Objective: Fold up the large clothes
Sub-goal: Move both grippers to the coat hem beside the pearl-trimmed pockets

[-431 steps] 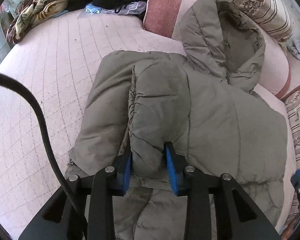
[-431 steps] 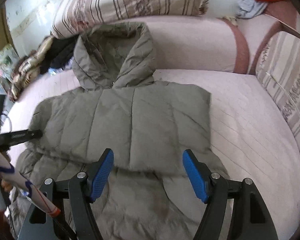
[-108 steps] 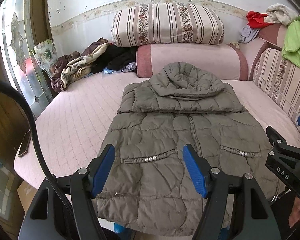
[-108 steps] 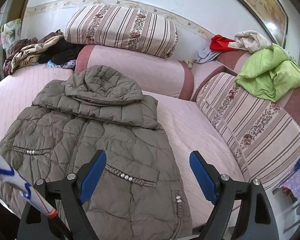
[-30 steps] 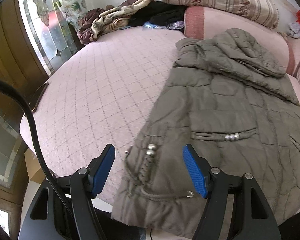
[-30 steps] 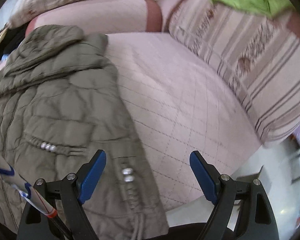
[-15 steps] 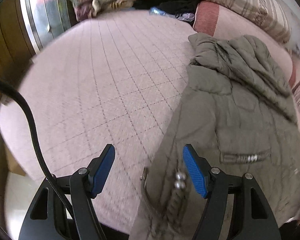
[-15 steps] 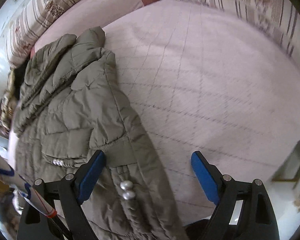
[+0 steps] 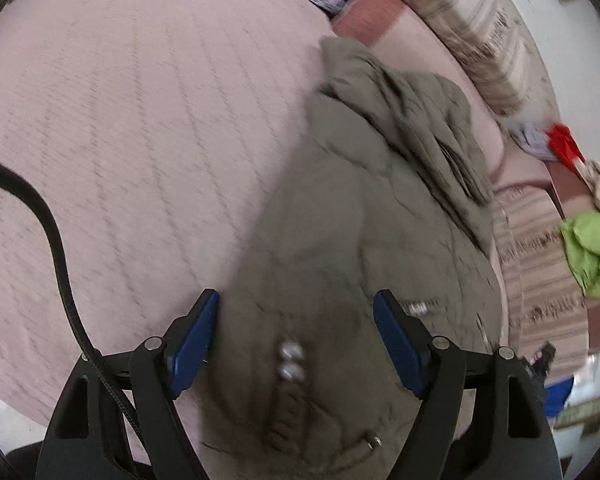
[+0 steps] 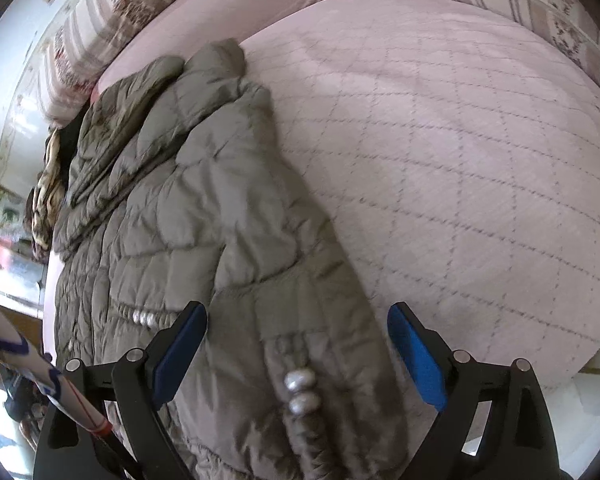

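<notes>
Between your left gripper's (image 9: 296, 344) spread blue fingers (image 9: 194, 334) sits the coat's (image 9: 364, 240) bottom left corner, ungrasped; your right gripper (image 10: 298, 354) gapes equally wide over the bottom right corner, beads (image 10: 302, 392) just ahead. Neither holds anything. Outward, the coat lies flat and lengthwise on the pink quilted bed (image 10: 460, 152), hood (image 9: 400, 92) toward the striped cushion (image 9: 472, 40). You seem poised for the hem-to-hood fold: next, lower both, pinch each corner through its puffy layers, and lift together.
</notes>
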